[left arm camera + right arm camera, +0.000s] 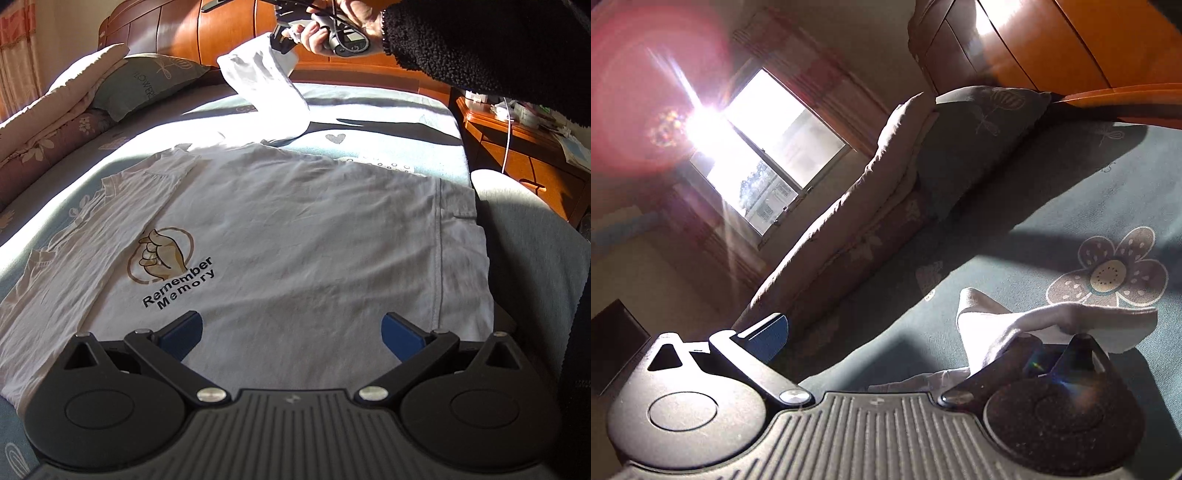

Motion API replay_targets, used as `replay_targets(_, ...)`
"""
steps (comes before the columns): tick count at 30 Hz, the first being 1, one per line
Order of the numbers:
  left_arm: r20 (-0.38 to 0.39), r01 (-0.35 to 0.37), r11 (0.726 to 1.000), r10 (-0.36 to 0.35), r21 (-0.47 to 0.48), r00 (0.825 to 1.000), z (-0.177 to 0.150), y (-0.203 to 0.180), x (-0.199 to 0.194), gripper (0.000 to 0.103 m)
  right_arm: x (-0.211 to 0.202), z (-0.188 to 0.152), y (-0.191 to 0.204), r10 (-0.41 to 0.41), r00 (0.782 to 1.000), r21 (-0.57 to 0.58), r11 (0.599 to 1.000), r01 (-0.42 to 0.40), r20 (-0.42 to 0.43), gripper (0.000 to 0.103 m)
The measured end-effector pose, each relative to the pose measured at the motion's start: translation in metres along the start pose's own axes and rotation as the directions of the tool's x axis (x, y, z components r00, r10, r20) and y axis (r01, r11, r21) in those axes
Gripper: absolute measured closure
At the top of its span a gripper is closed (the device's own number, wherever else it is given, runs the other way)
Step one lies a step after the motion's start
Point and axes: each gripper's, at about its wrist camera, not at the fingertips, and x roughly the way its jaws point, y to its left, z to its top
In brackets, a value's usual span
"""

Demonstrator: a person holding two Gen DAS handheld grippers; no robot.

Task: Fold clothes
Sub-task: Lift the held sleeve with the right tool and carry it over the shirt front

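Left wrist view: left hand-held gripper (pixel 291 332) spread wide, empty, hovering over white T-shirt (pixel 280 236) lying flat on bed (pixel 388 129), "Remember Memory" print (pixel 177 275) facing up, one sleeve already folded in. Farther back, right hand-held gripper (pixel 284 38) lifting other sleeve (pixel 258 74) off bed, hand (pixel 332 29) in black fleece cuff. Right wrist view: fingers apart, sleeve cloth (pixel 1052 325) draped over one finger; real pinch unclear. Pillow (pixel 147 81) and headboard (pixel 184 33) beyond.
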Motion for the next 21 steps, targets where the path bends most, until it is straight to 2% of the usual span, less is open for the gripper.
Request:
replay_targets(7,-0.019,-0.046,0.999,0.046,-0.011,0.999,-0.003,0.011,-0.007,0.001,0.03,-0.007,0.037,0.034,0.998,-0.043,0.998,-0.036,-0.05,0.0)
replay_targets(21,-0.045,-0.061,0.998,0.061,-0.014,0.997,-0.007,0.014,-0.002,0.001,0.081,-0.023,0.099,0.102,0.984,-0.103,0.988,-0.117,-0.147,0.0)
